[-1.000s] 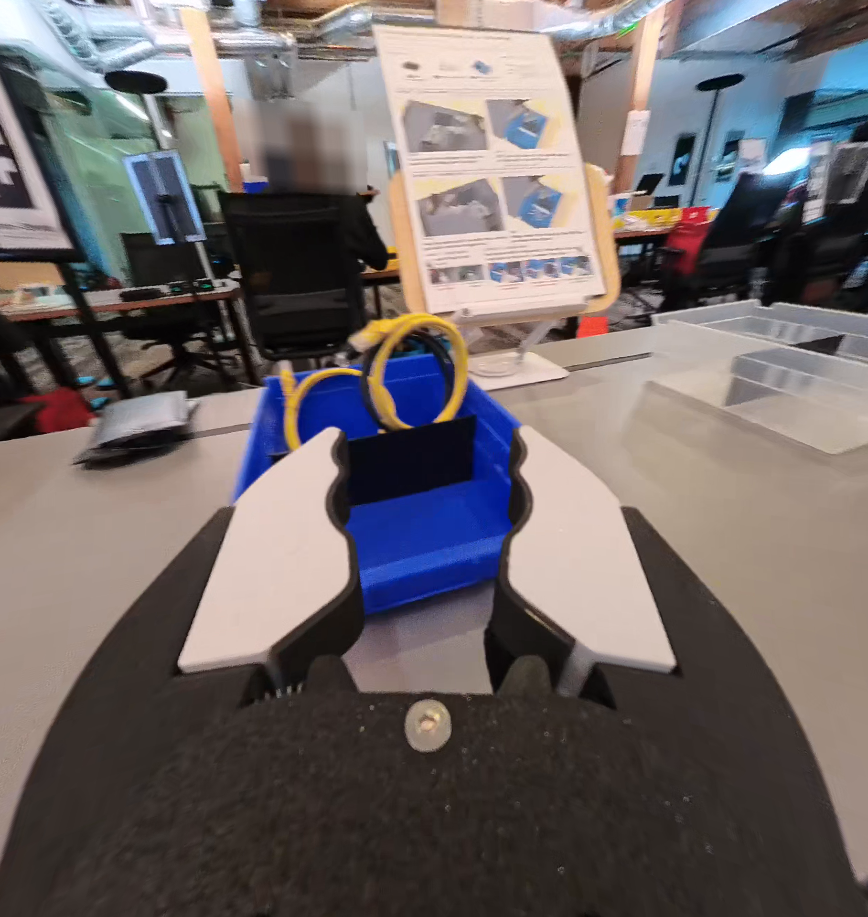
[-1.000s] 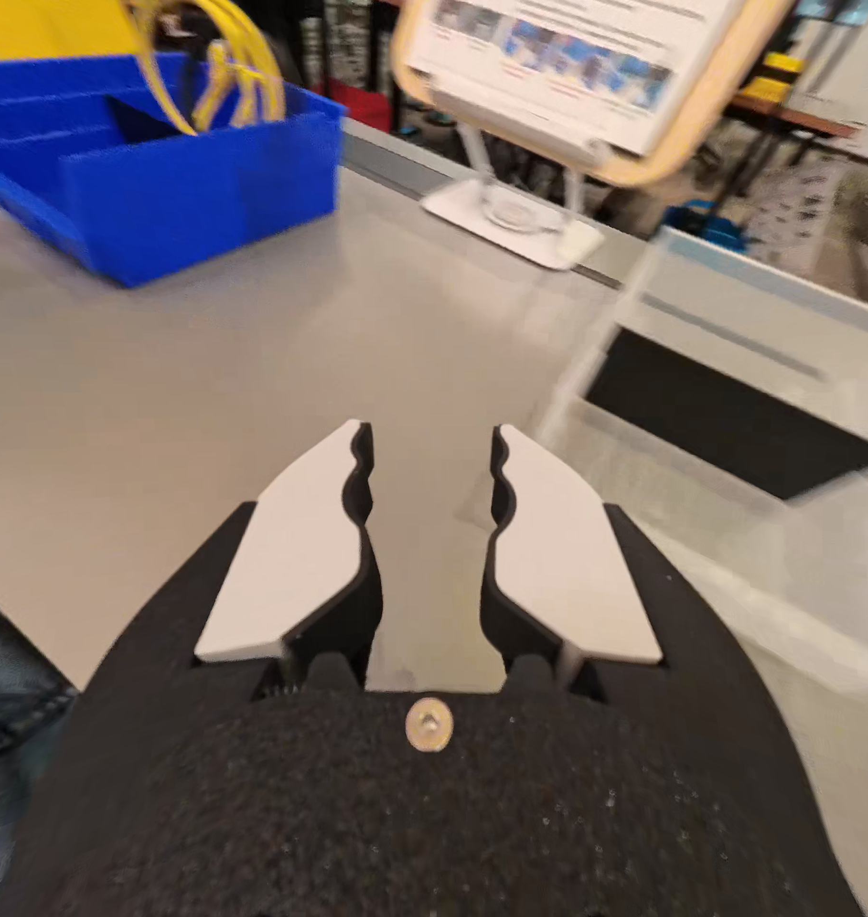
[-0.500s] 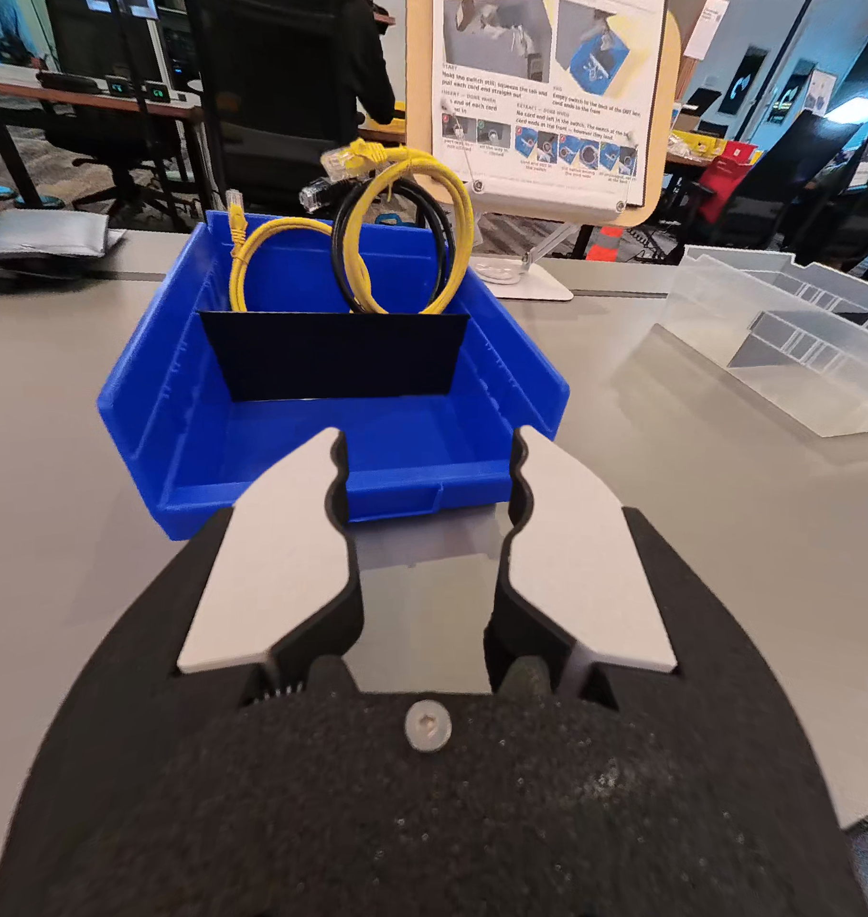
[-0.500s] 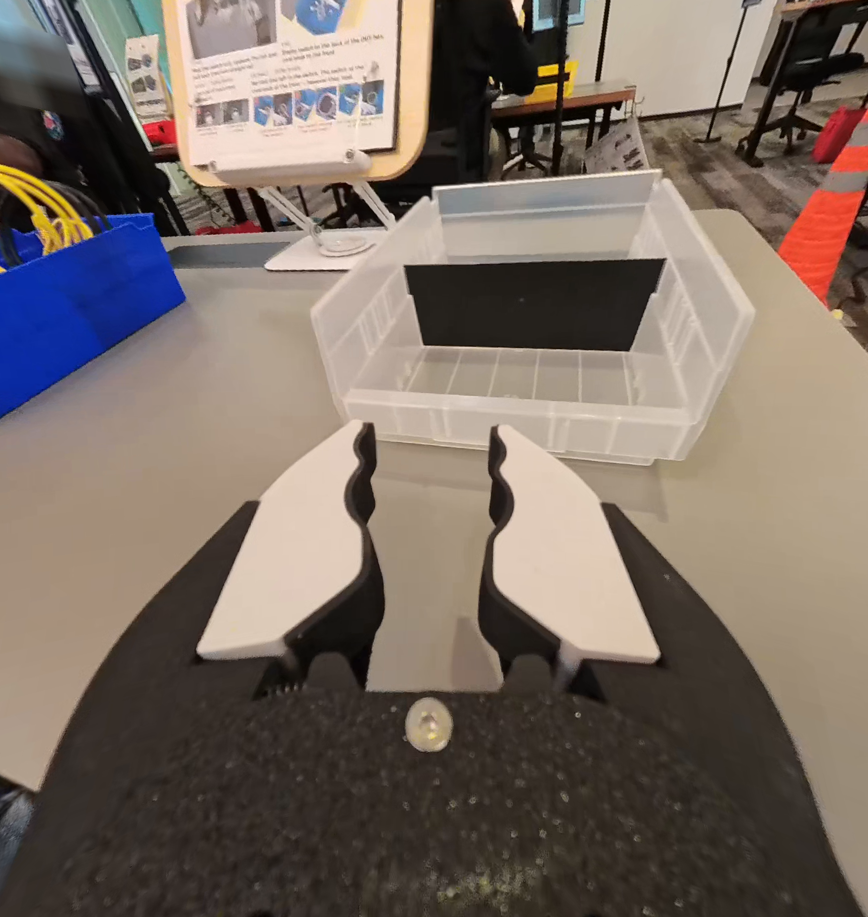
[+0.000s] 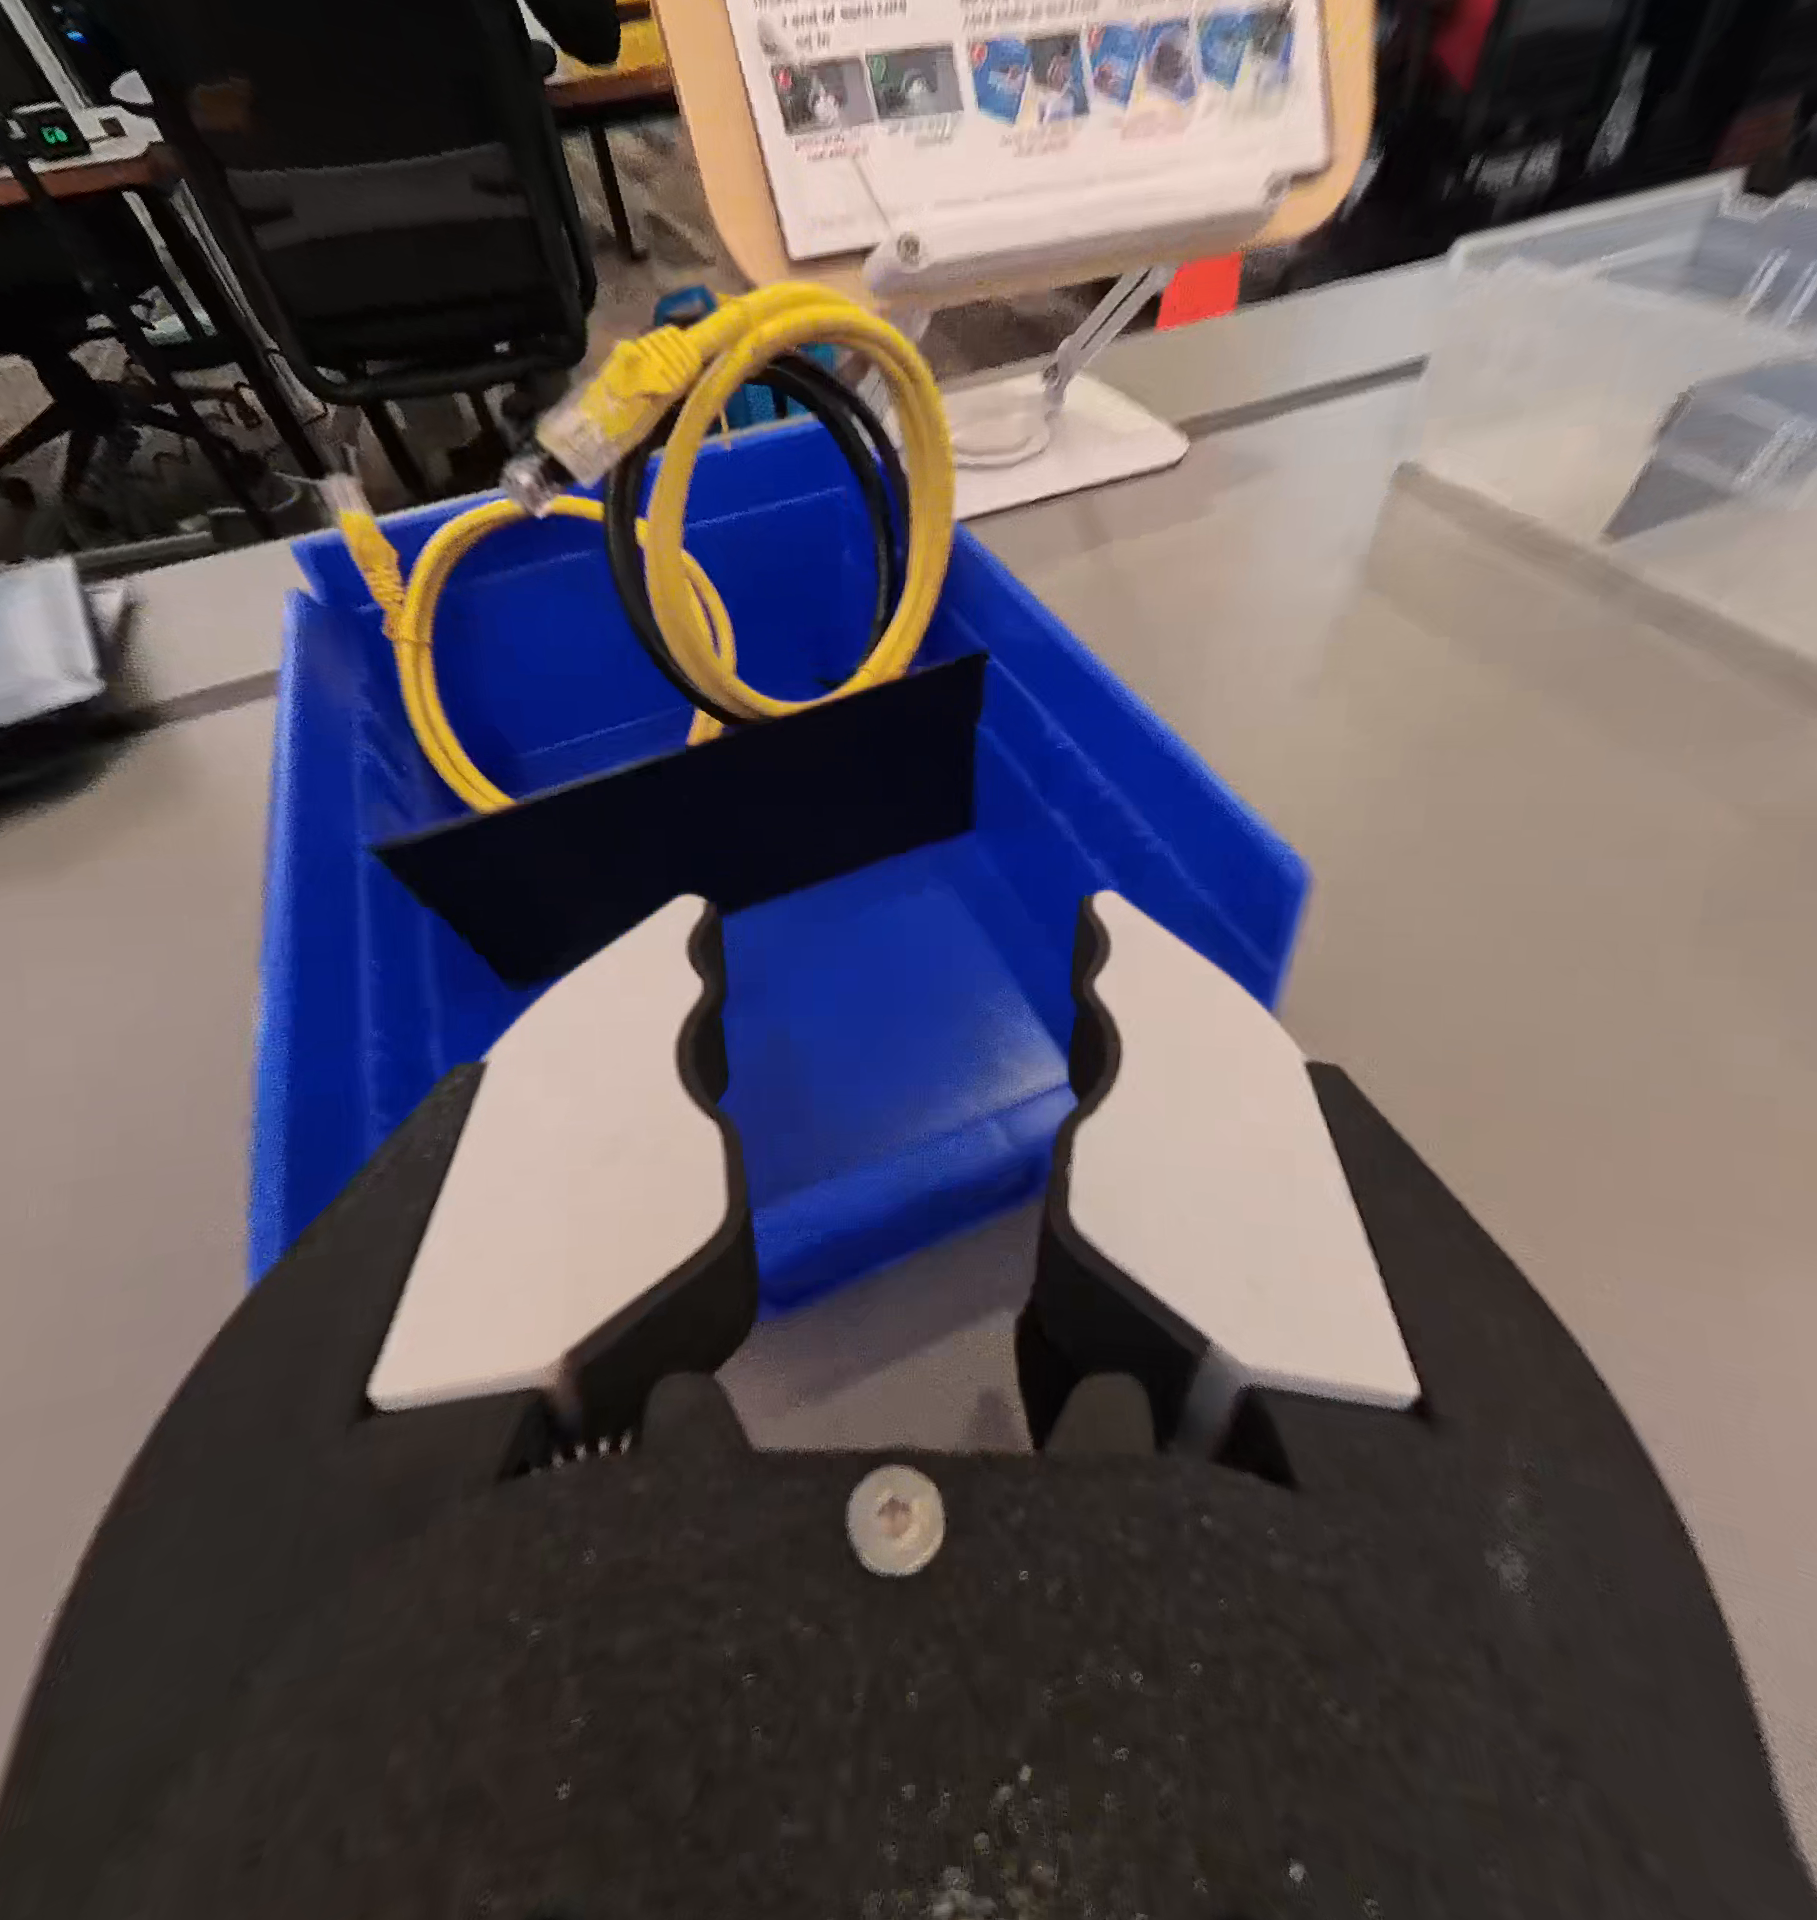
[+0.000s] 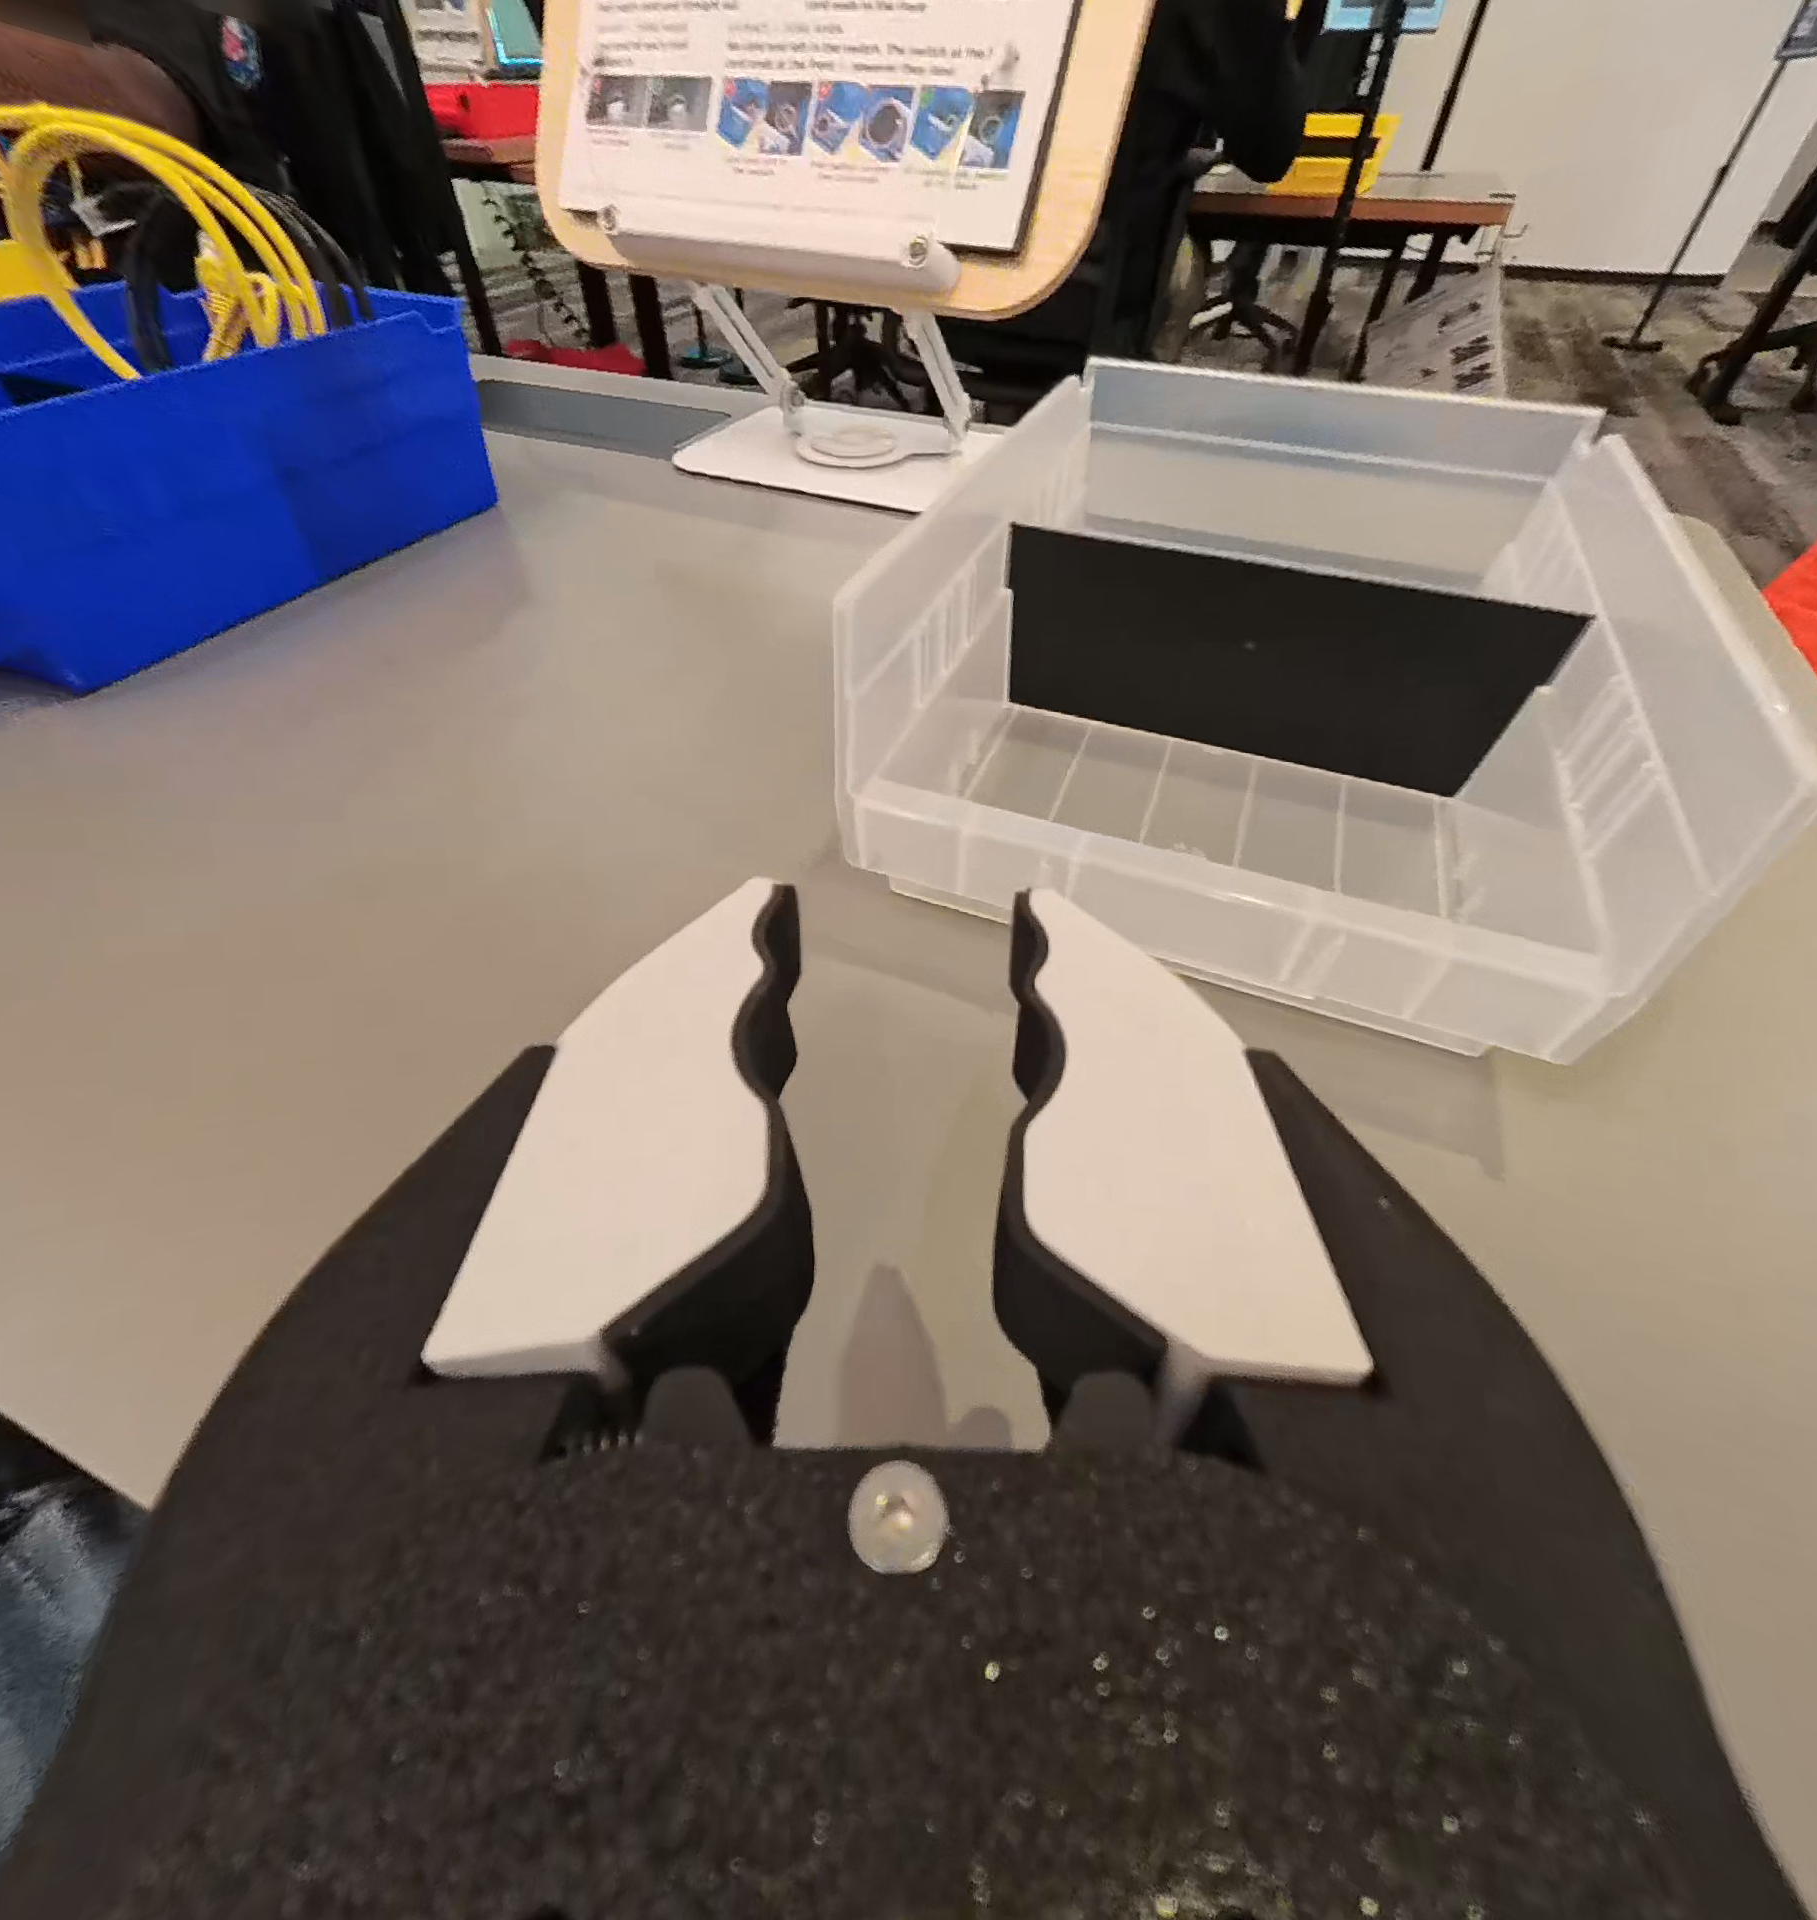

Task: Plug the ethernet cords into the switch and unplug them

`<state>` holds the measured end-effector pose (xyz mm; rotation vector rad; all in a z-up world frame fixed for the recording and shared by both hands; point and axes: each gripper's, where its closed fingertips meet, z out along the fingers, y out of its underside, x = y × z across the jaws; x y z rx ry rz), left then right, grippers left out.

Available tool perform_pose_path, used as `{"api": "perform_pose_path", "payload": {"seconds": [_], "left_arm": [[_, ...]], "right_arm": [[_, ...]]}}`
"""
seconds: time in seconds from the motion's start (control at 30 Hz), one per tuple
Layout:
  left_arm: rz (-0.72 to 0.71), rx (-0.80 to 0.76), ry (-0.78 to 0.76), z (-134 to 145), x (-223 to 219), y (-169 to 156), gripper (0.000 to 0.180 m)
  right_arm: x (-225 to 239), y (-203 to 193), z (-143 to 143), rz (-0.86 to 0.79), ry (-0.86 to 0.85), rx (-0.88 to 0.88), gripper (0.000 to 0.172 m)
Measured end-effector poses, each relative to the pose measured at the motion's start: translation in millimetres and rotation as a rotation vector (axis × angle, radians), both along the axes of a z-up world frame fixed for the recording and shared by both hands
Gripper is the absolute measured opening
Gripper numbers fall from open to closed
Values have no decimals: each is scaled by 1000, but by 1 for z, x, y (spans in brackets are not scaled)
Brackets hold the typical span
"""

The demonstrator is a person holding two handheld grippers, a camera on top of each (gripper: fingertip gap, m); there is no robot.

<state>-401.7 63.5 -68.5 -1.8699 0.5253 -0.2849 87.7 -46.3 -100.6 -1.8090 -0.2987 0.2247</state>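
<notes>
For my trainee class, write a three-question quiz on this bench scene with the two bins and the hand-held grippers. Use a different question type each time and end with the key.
1. True or false: the left gripper holds a yellow cord.
2. Multiple choice: in the blue bin, where do the cords stand? A) in front of the black divider B) behind the divider C) on the table beside the bin
3. Fill in: the right gripper points toward the ____ bin, whose front compartment holds nothing.

Key: 1 false, its fingers stand apart with nothing between them. 2 B. 3 clear.
</notes>
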Motion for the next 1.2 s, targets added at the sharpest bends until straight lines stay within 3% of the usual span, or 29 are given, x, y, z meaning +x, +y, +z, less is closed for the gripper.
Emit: {"api": "perform_pose_path", "payload": {"seconds": [0.13,0.4,0.47,0.57,0.73,0.9,1.2], "left_arm": [[7,-53,70,4,-2,57,79],[134,-107,90,-12,-4,157,81],[168,-112,80,-15,-3,170,64],[204,-135,112,-22,-3,181,9],[242,-145,109,-14,-2,186,6],[201,-74,48,33,8,185,6],[34,-2,-172,158,44,179,5]], "right_arm": [[-7,2,-8,25,-55,-19,38],[-26,10,-16,89,-39,-53,38],[-29,13,-18,96,-42,-60,38],[-33,19,-19,107,-33,-70,38],[-43,25,-17,136,-25,-71,35],[-78,36,-6,267,-98,-61,35],[-196,99,63,611,-131,55,46]]}}
